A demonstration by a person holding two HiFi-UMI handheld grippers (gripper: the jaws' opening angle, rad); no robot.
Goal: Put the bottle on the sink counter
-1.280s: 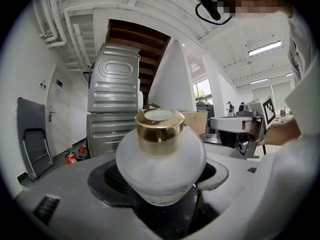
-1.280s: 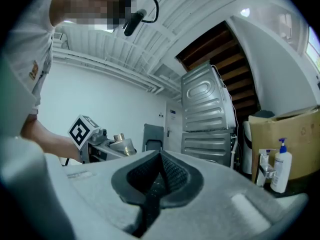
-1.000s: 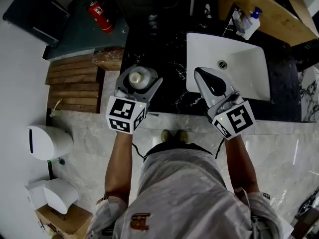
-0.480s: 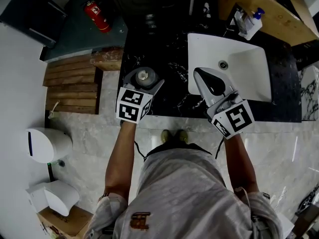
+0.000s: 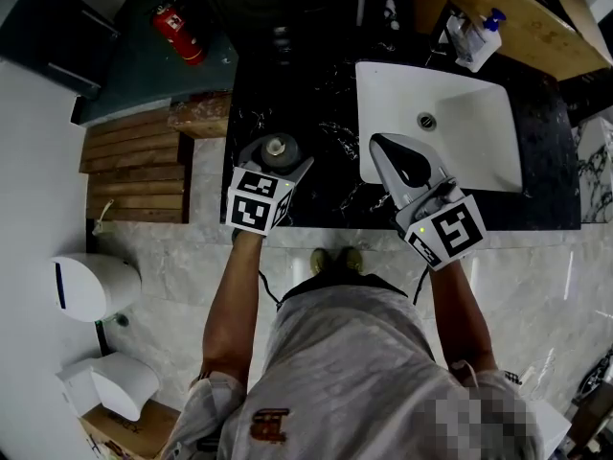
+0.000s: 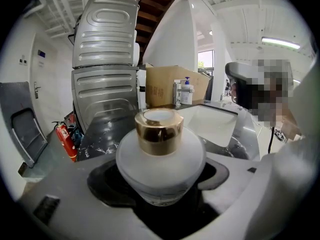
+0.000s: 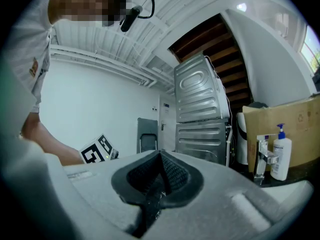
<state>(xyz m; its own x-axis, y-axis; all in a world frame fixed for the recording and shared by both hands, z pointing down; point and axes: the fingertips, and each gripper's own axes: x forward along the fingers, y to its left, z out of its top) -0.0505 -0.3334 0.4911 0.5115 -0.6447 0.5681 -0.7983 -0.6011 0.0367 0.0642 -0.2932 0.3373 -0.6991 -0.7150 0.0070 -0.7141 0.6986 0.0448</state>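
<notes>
Now: your left gripper [image 5: 276,155] grips the bottle [image 6: 160,154], with the jaws pressed on both sides of its frosted body. The bottle is upright, gold cap up. It is over the black counter [image 5: 326,84], near the front edge, left of the sink [image 5: 479,151] and apart from it. Whether its base touches the counter cannot be told. Your right gripper [image 5: 386,149] has its jaws together with nothing between them, over the sink's front left corner.
</notes>
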